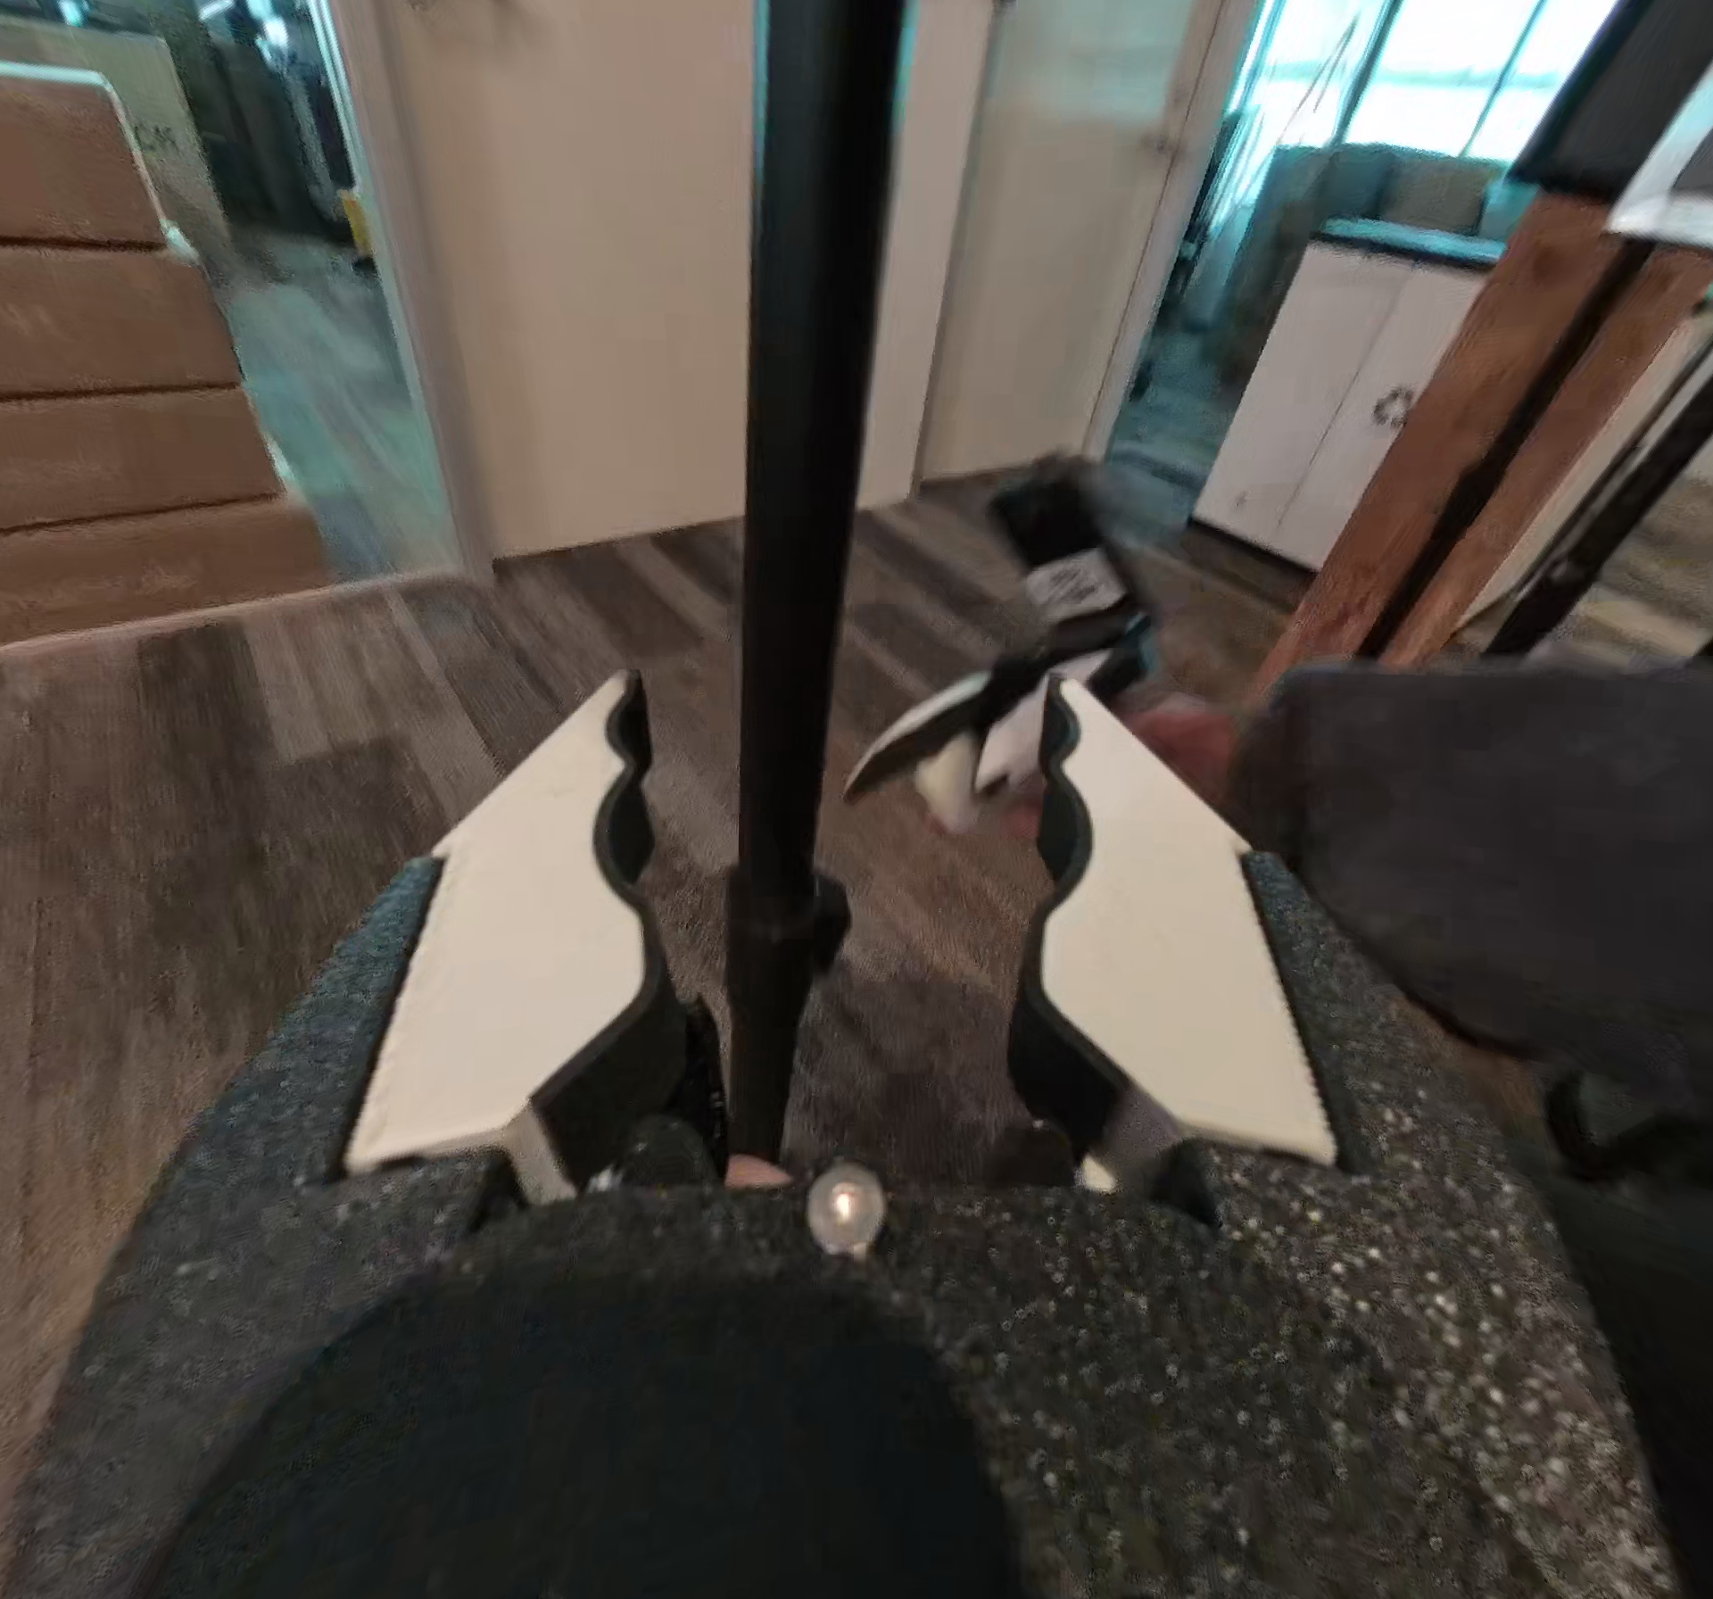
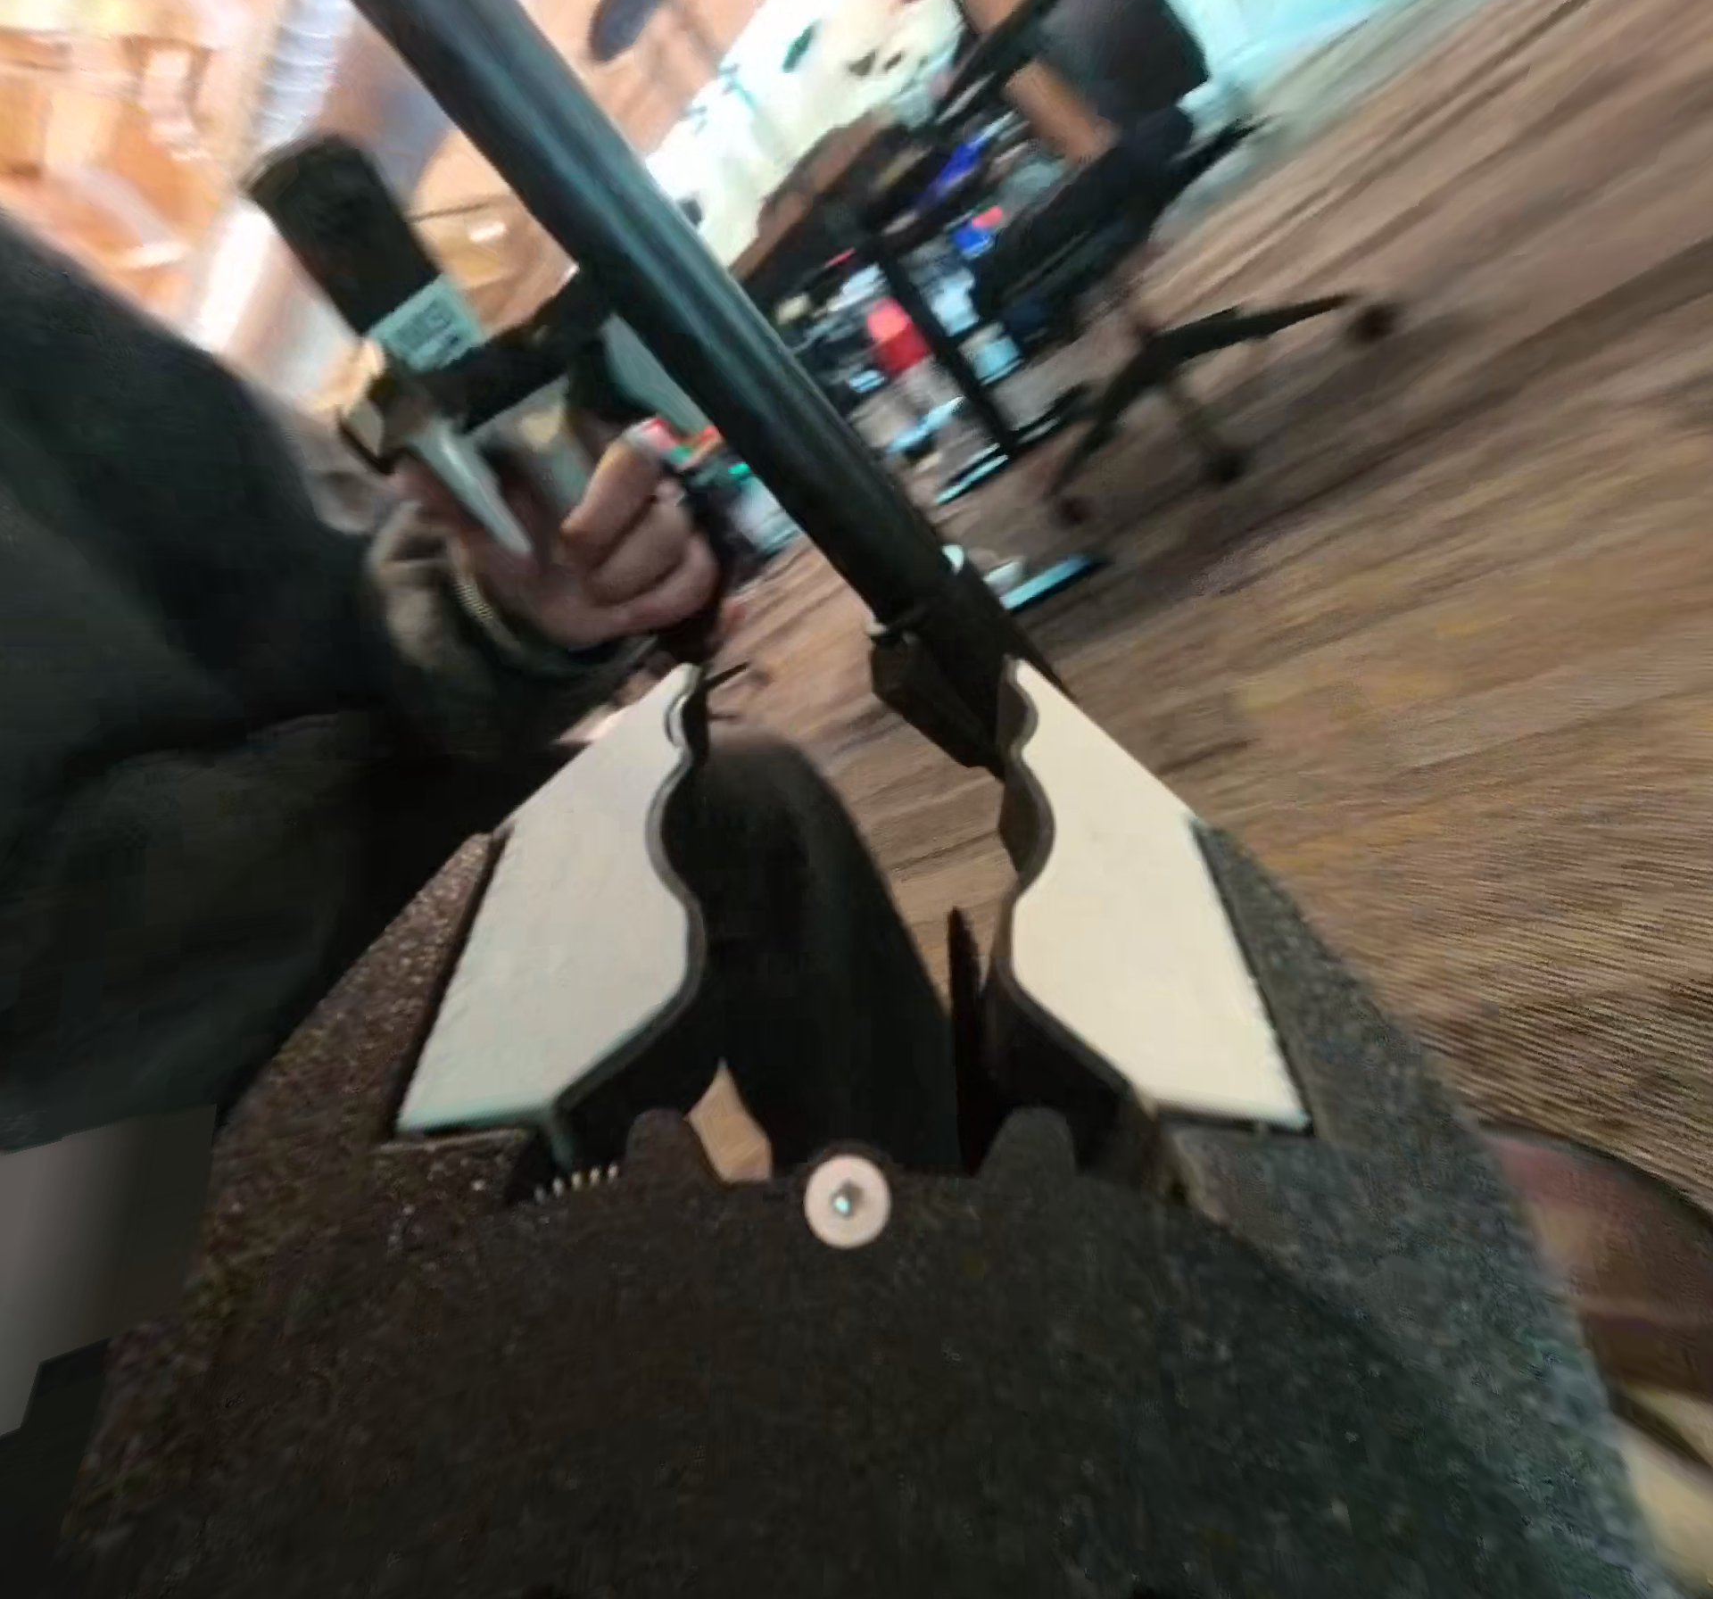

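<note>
A black stand pole (image 1: 816,257) rises upright between the fingers of my left gripper (image 1: 843,688). Its jaws stand wide apart and neither pad touches the pole. A black clamp collar (image 1: 779,915) sits on the pole low between the fingers. In the right wrist view the same pole (image 2: 649,275) slants across the frame, and its collar (image 2: 936,664) is just at the right fingertip of my open right gripper (image 2: 855,674). Blur hides whether they touch. A hand (image 2: 630,553) holds the left gripper (image 2: 463,405) beside the pole. The right gripper (image 1: 973,748) shows blurred behind the pole.
Stacked cardboard boxes (image 1: 111,349) stand at the left, pale doors (image 1: 602,210) ahead, and a wooden post (image 1: 1483,442) and white cabinet (image 1: 1325,405) at the right. A black bag (image 1: 1057,516) lies on the wood-pattern floor. An office chair (image 2: 1159,257) and a cluttered table stand beyond.
</note>
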`<state>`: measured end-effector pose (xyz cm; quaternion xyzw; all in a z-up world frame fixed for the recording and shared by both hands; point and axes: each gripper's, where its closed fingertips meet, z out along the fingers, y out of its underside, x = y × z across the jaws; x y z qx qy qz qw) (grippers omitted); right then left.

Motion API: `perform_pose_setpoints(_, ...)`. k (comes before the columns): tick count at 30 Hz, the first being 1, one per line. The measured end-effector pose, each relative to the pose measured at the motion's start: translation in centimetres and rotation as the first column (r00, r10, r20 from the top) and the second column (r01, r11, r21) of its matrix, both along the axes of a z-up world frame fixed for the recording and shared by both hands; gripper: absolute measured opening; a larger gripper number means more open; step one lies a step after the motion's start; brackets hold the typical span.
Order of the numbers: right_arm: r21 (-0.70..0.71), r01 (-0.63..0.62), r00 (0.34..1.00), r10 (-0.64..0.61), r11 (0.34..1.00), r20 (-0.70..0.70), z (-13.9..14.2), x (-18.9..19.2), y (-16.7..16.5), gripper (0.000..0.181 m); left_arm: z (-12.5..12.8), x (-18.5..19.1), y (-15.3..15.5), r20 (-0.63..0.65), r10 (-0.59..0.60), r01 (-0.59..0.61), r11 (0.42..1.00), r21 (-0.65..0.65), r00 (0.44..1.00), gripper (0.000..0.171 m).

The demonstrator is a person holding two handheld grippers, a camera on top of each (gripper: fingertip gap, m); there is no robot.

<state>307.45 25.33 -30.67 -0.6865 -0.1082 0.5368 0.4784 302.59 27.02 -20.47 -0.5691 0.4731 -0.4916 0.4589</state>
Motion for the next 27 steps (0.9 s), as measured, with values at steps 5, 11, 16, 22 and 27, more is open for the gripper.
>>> perform_pose_setpoints(5, 0.095, -0.406, 0.909, 0.413, 0.909, -0.065, -3.1, -3.1, 2.6, 0.08, 0.3, 5.3, 1.7, 0.145, -0.039, 0.02, 0.992, 0.128, 0.989, 0.052)
perform_pose_setpoints(11, 0.126, -0.604, 0.785, 0.614, 0.787, -0.075, -2.8, -4.9, 2.9, 0.056, 0.5, 5.8, 1.5, 0.037, -0.065, 0.055, 0.971, 0.231, 0.997, 0.02)
perform_pose_setpoints(16, 0.15, -0.593, 0.8, 0.599, 0.791, 0.002, -3.1, -5.9, 2.7, 0.056, 0.3, 4.9, 1.7, -0.016, -0.006, 0.009, 0.978, 0.207, 1.0, 0.018)
perform_pose_setpoints(22, 0.139, -0.577, 0.815, 0.578, 0.805, 0.035, -3.4, -6.5, 2.8, 0.055, 0.3, 4.3, 1.9, -0.048, 0.022, -0.012, 0.981, 0.191, 0.999, 0.018)
perform_pose_setpoints(27, 0.114, -0.578, 0.816, 0.57, 0.808, 0.101, -3.6, -6.3, 2.5, 0.055, 0.3, 4.6, 1.5, -0.058, 0.015, -0.003, 0.981, 0.196, 0.998, 0.017)
